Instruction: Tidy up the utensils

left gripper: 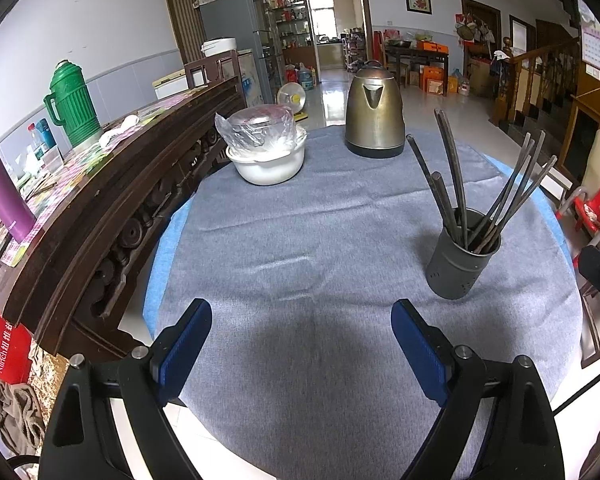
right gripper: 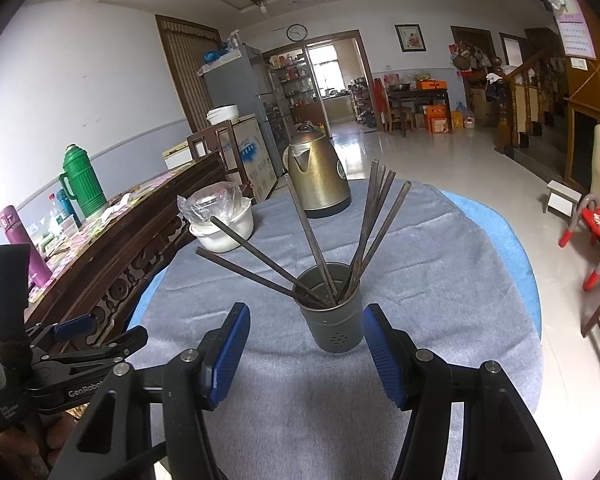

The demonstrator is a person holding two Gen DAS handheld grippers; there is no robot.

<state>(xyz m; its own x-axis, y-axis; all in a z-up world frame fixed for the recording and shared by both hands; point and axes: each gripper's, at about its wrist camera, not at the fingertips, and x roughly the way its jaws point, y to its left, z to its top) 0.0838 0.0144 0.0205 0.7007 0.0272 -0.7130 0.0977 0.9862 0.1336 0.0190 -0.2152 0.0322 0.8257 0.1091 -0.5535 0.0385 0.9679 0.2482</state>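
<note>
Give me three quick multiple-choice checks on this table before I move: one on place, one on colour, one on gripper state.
1. Where are the chopsticks?
A. flat on the cloth
B. standing in the grey holder
C. inside the white bowl

2. What colour is the kettle?
A. bronze-gold
B. green
C. white

3. How is the right gripper?
A. shut on a chopstick
B. shut, empty
C. open, empty

Answers: 1 B, the sticks fan out of the holder's mouth. 2 A, its body shows brassy metal. 3 C, the blue pads stand wide apart with nothing between them.
</note>
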